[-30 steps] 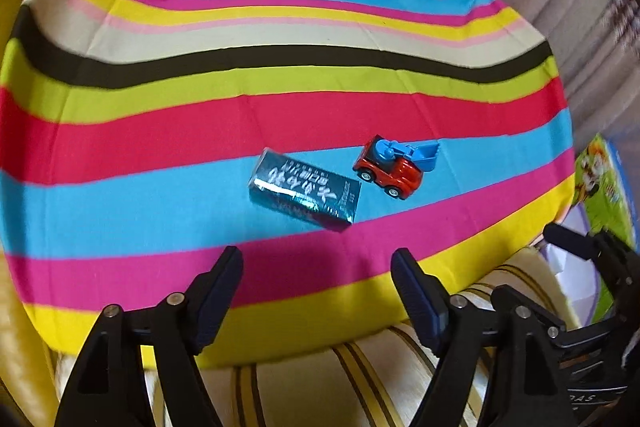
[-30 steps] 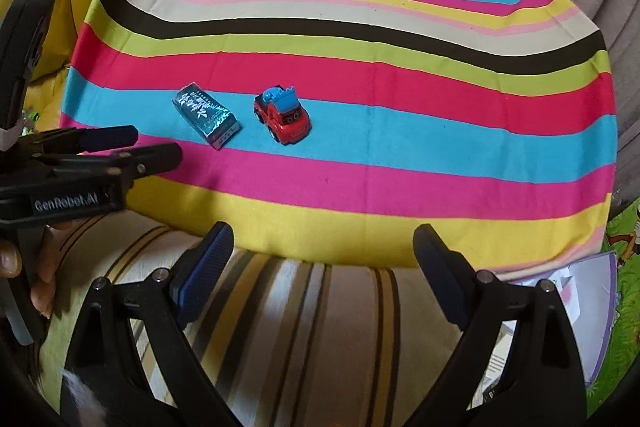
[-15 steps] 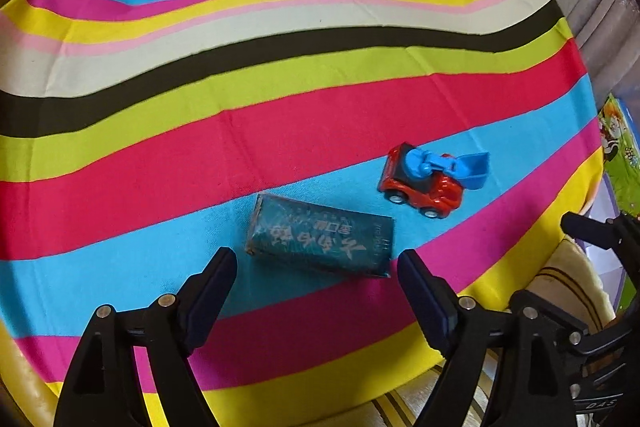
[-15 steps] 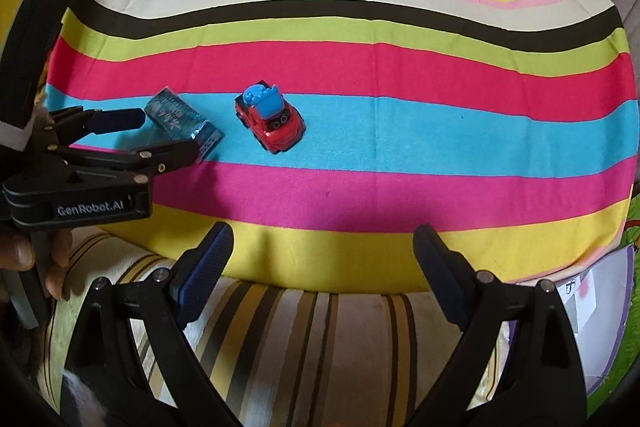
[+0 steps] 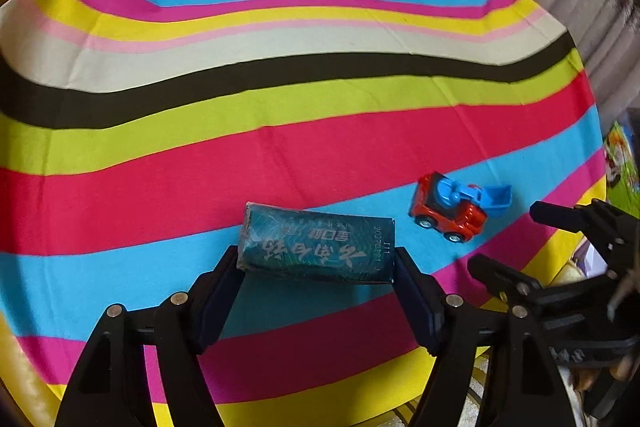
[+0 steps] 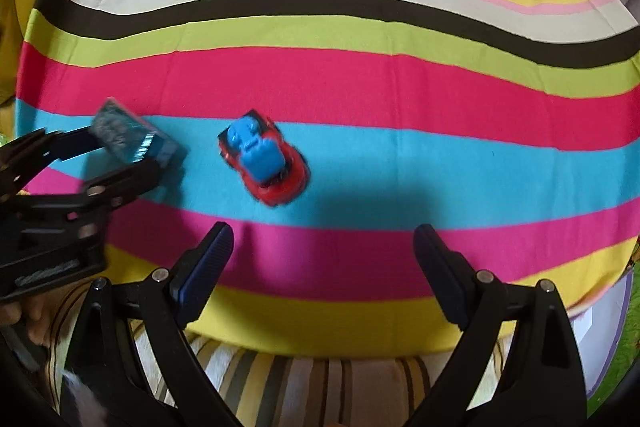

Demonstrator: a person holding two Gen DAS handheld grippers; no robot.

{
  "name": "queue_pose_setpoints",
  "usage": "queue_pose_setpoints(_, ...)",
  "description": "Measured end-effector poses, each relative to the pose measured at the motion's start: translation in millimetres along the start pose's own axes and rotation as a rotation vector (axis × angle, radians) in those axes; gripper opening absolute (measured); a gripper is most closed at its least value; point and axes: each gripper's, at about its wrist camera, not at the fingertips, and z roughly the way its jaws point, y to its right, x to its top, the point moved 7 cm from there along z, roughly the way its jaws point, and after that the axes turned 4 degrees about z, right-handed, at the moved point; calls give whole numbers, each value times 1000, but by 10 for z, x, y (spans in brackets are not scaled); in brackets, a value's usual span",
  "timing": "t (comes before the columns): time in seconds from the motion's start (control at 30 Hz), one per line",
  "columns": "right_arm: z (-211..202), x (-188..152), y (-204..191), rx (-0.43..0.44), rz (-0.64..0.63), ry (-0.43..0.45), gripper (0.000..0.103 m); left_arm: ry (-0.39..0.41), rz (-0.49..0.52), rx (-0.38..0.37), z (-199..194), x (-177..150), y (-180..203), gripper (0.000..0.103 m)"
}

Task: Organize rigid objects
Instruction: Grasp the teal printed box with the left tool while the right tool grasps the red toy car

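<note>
Looking down along my left gripper (image 5: 316, 263), I have the teal box (image 5: 316, 247) lying crosswise between its fingers (image 5: 218, 293), one short end at each pad. The jaws have just been closing in on it, and both pads sit right at the box's ends, though I cannot tell whether they are truly pressing yet. The box lies flat on the blue band of the striped cloth (image 5: 280, 75), its printed face up, with white characters across it. Off to its right, apart from the box, stands the red toy car (image 5: 448, 213) with its blue scoop, also on the blue band and angled toward the cloth's edge. From my right gripper (image 6: 324, 259) I see its fingers (image 6: 200, 275) spread wide with nothing between them, hovering over the pink and yellow bands near the cloth's front edge. The toy car (image 6: 264, 159) sits just beyond them, left of their centre line, slightly blurred. Further left in that view the left gripper (image 6: 120, 163) straddles the teal box (image 6: 128, 139), one finger on either side. A hand (image 6: 24, 319) shows at the lower left edge behind that gripper's body. Under the cloth's front edge a cushion (image 6: 320, 375) with brown and cream stripes shows, and a green printed sheet (image 5: 624, 163) lies at the far right of the left view.
</note>
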Motion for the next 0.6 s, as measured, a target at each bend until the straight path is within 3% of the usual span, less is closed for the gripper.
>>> queue_pose_setpoints(0.4,249,226,349,-56,98,1,93,36,-56,-39,-98,-23,-12,74)
queue_pose_setpoints(0.6,95,183,192,8,69,31,93,50,-84,-39,-145,-44,-48,74)
